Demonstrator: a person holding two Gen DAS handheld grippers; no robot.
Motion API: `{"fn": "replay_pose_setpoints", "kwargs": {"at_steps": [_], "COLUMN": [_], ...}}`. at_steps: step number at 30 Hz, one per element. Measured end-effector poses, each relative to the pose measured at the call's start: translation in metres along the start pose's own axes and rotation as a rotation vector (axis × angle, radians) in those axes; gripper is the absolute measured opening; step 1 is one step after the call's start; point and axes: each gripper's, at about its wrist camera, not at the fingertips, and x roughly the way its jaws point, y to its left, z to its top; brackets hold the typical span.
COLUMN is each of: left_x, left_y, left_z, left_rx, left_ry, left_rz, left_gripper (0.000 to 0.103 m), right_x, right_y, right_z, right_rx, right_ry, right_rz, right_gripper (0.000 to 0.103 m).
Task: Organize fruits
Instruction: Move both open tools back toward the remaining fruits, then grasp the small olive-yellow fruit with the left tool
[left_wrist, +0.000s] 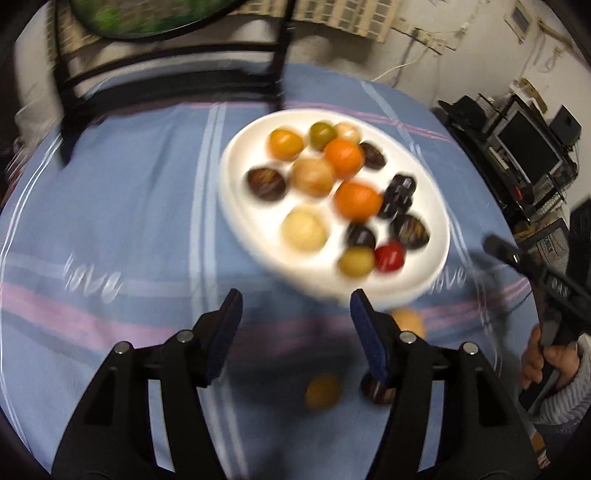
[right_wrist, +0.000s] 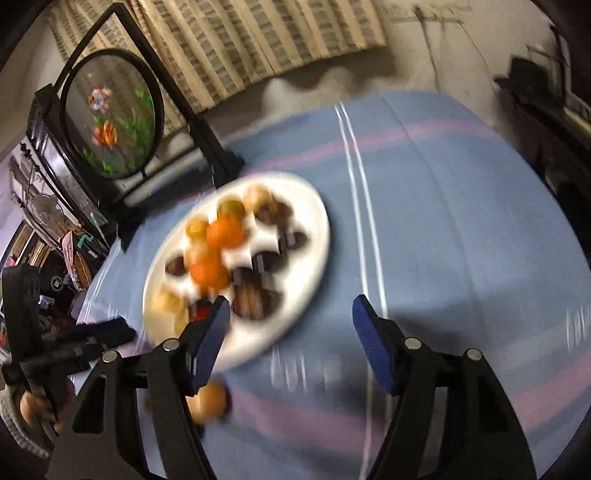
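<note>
A white oval plate (left_wrist: 258, 229) on the blue cloth holds several small round fruits: orange ones (left_wrist: 357, 199), dark brown ones (left_wrist: 266, 183), pale yellow, green and a red one (left_wrist: 389, 256). My left gripper (left_wrist: 295, 299) hovers open just short of the plate's near rim, nothing between its fingers. Three loose fruits lie on the cloth: a yellow one (left_wrist: 322, 391), a dark one (left_wrist: 375, 392) and a tan one (left_wrist: 409, 320). In the right wrist view my right gripper (right_wrist: 290, 306) is open and empty beside the plate (right_wrist: 314, 229), with a tan fruit (right_wrist: 208, 400) under its left finger. Both views are blurred.
The blue cloth with pink and white stripes (right_wrist: 461, 221) covers the table. A round picture in a black stand (right_wrist: 110, 114) rises at the far edge behind the plate. Shelves with a monitor (left_wrist: 528, 147) stand off the table's right side. A hand (left_wrist: 546, 362) holds the other gripper.
</note>
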Motion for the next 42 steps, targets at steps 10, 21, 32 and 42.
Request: {"fn": "replay_pose_setpoints", "kwargs": {"at_steps": [10,21,32,42], "left_x": [-0.035,-0.005,0.017,0.022], "left_y": [0.018,-0.012,-0.022,-0.028], "left_z": [-0.076,-0.072,-0.060,-0.057], "left_rx": [-0.034,0.096,0.137,0.144], "left_ry": [0.022,0.024,0.042,0.053], "left_rz": [0.044,0.040,0.011,-0.003], "left_gripper": [0.063,0.061,0.049,0.036], "right_x": [-0.068,-0.107,-0.133,-0.125], "right_y": [-0.002,0.032,0.014,0.017], "right_z": [-0.101,-0.122,-0.132,-0.130], "right_rx": [0.098,-0.045,0.011,-0.007], "right_ry": [0.083,0.075,0.045,0.078], "right_rz": [0.001,-0.041,-0.133,-0.125], "right_gripper": [0.072,0.085,0.085,0.085]}}
